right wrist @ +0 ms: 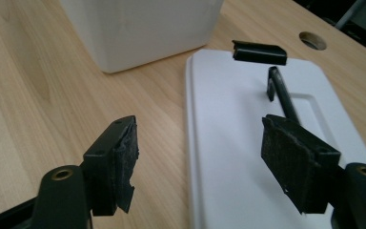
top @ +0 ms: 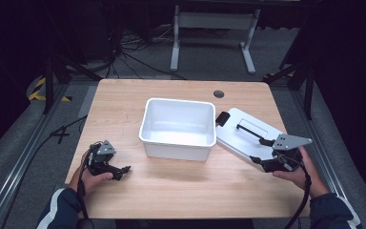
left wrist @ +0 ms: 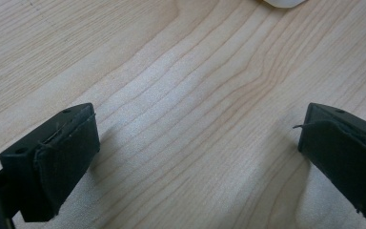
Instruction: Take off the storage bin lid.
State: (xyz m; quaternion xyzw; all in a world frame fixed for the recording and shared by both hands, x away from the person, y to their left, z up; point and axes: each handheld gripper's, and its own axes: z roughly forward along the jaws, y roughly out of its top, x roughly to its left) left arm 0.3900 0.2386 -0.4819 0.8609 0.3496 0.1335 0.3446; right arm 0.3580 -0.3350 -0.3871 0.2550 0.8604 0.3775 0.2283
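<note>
Lying flat on grained wood, smooth white rectangular lid (top: 245,136) beside deep tub (top: 178,128).

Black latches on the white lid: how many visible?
1: a black latch on the lid's far end, nearest the white bin. The opposite end sits behind the right tool; another may be hidden.

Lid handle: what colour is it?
Black, on the white lid; the handle shows best in the right gripper view.
</note>
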